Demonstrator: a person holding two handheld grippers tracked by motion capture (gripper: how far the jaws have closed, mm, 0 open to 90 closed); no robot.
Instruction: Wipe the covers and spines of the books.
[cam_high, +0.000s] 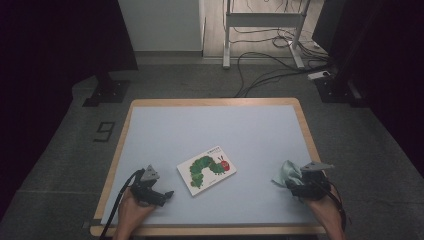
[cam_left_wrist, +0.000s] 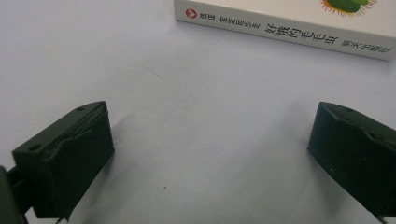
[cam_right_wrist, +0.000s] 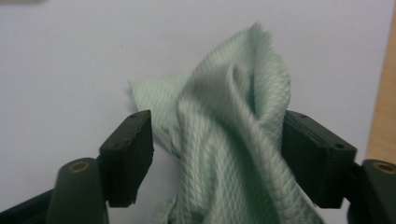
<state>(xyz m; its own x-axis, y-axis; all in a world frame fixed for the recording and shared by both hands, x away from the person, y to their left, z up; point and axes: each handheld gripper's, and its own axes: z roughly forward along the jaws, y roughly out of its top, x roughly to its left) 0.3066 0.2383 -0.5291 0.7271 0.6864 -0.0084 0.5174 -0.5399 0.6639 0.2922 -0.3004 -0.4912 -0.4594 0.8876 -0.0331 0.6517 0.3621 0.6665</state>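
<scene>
High view: book (cam_high: 206, 170) with a green caterpillar cover lies flat on the pale blue tabletop (cam_high: 215, 130), near the front edge, roughly mid-width and slightly skewed. Left tongs (cam_high: 167, 194) sit just left of the book, low on the tabletop, tips aimed at the book's near-left corner, not touching it. Right tongs (cam_high: 290, 184) are well right of the book, close to the tabletop's right wooden rim. Pale green cloth (cam_high: 286, 173) is bunched at their tips, on the side facing the book.

Left gripper view: left tongs (cam_left_wrist: 210, 140) stand wide apart, nothing between them, bare tabletop (cam_left_wrist: 201, 102) under the gap. Book spine (cam_left_wrist: 285, 28) with printed characters lies ahead of the tips, apart from both.

Right gripper view: cloth (cam_right_wrist: 229, 140) stands crumpled between the right tongs (cam_right_wrist: 217, 149). Jaws parted, no clamp: right jaw touches the fabric, left jaw stands just beside it with a sliver of tabletop (cam_right_wrist: 70, 60) showing. Cloth is blurred. Wooden rim (cam_right_wrist: 385, 93) runs just past the right jaw.
</scene>
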